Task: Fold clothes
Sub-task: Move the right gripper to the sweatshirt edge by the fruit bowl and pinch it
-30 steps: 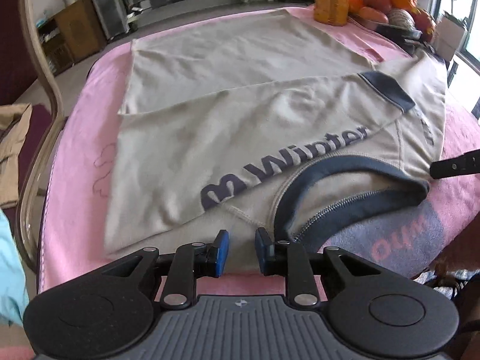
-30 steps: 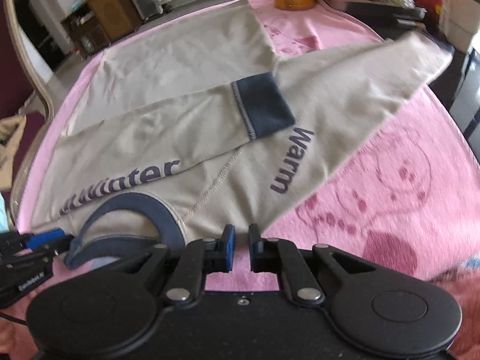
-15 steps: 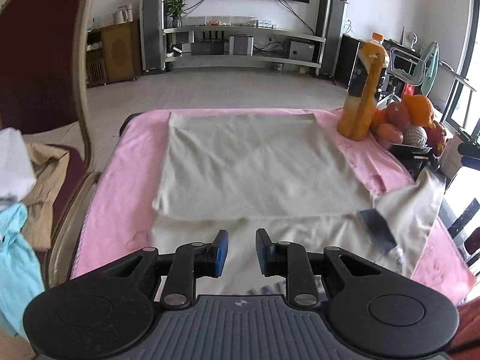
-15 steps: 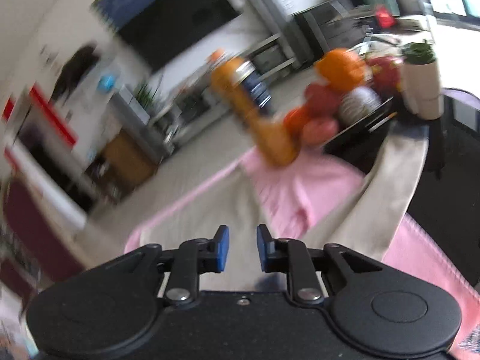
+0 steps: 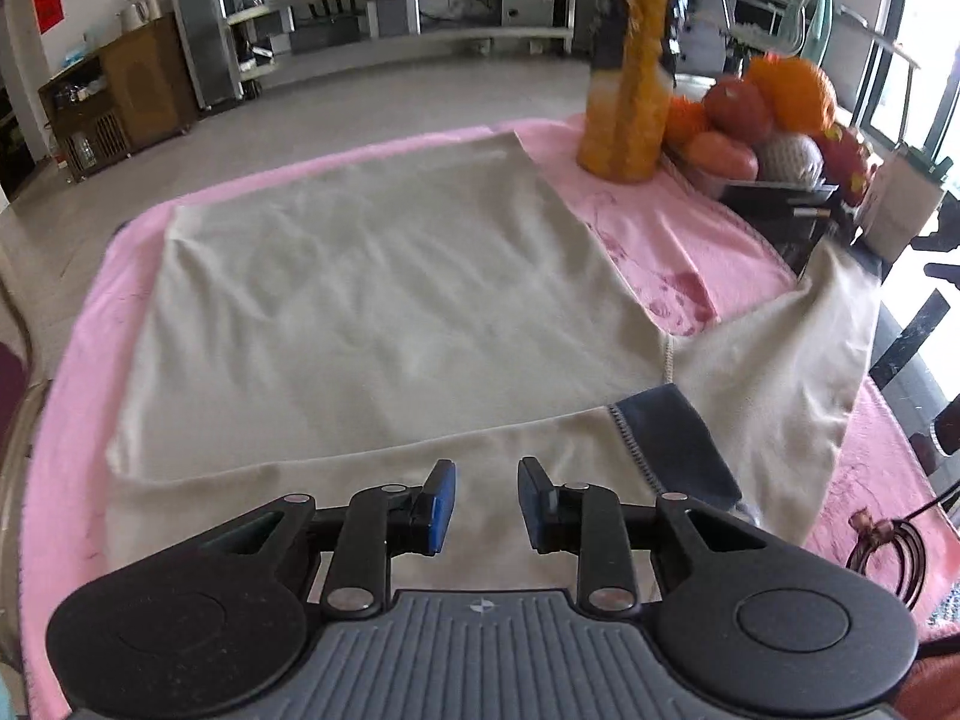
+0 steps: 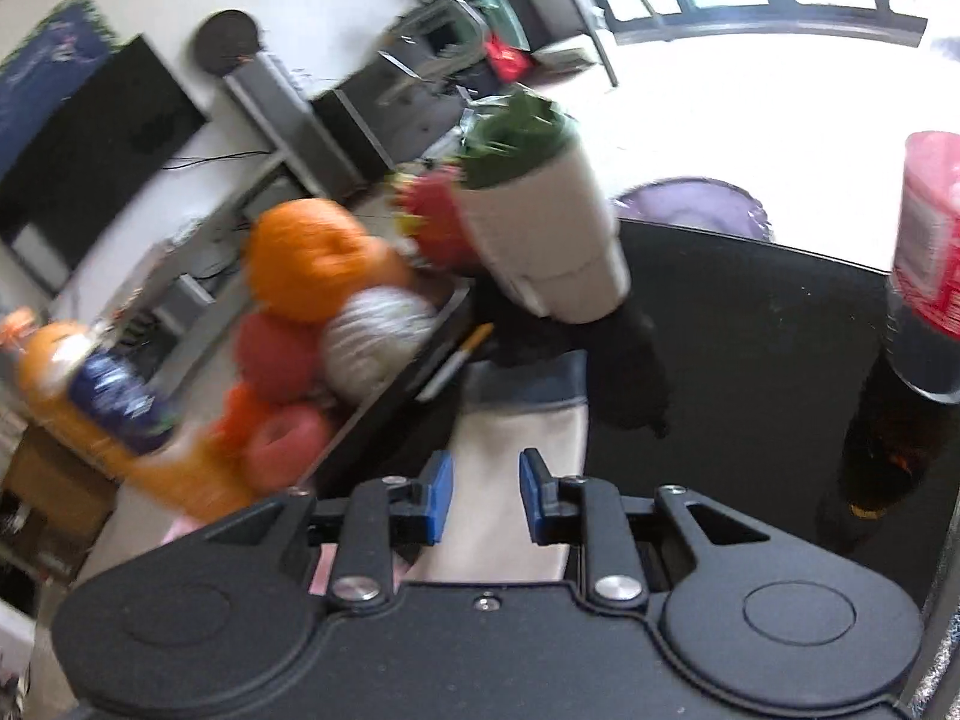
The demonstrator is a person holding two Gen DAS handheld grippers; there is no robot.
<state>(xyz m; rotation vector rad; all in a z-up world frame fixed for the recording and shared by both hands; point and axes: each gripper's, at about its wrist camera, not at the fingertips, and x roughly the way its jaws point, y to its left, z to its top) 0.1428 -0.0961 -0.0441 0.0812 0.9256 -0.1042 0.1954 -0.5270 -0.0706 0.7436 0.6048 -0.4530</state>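
Note:
A beige sweatshirt (image 5: 372,300) lies flat on a pink cloth (image 5: 690,240). One sleeve is folded across it, its navy cuff (image 5: 672,444) near the middle. The other sleeve (image 5: 792,360) stretches right, over the table edge. My left gripper (image 5: 485,507) is open and empty, just above the folded sleeve. My right gripper (image 6: 483,495) is open and empty, over that outstretched sleeve (image 6: 516,468), whose navy cuff (image 6: 528,381) lies ahead of the fingertips. The view is blurred.
An orange juice bottle (image 5: 630,60) and a black tray of fruit (image 5: 774,192) stand at the back right. A white plant pot (image 6: 540,240) and a dark bottle with a red label (image 6: 924,276) stand near the right sleeve. A coiled cord (image 5: 888,552) lies at right.
Both grippers have lifted from the collar end. The left now looks over the shirt body; the right swung right to the outstretched sleeve's cuff. Both stayed open.

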